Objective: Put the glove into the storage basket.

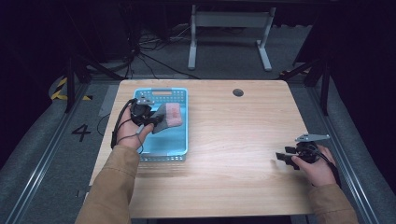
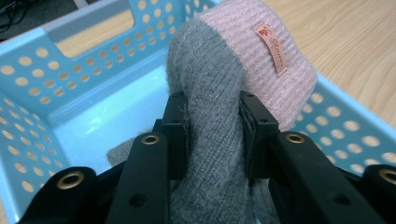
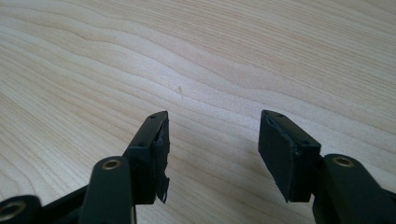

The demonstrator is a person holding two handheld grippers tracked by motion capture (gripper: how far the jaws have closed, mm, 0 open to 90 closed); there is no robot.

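A grey knitted sock with a pink cuff [image 1: 169,115] hangs over the light blue perforated basket [image 1: 180,140] at the table's left. My left gripper [image 1: 152,116] is shut on the sock's grey part, held above the basket's inside. In the left gripper view the grey knit [image 2: 210,116] is squeezed between both black pads, and the pink cuff with its small label [image 2: 271,49] leans over the basket wall [image 2: 345,135]. My right gripper [image 1: 282,157] rests low over the table at the right, open, with bare wood between its fingertips [image 3: 212,135].
The wooden table [image 1: 233,140] has a round cable hole [image 1: 238,92] near its far edge. Beyond the table stands a white desk frame [image 1: 229,37] on dark carpet with cables. Metal rails run along both sides of the table.
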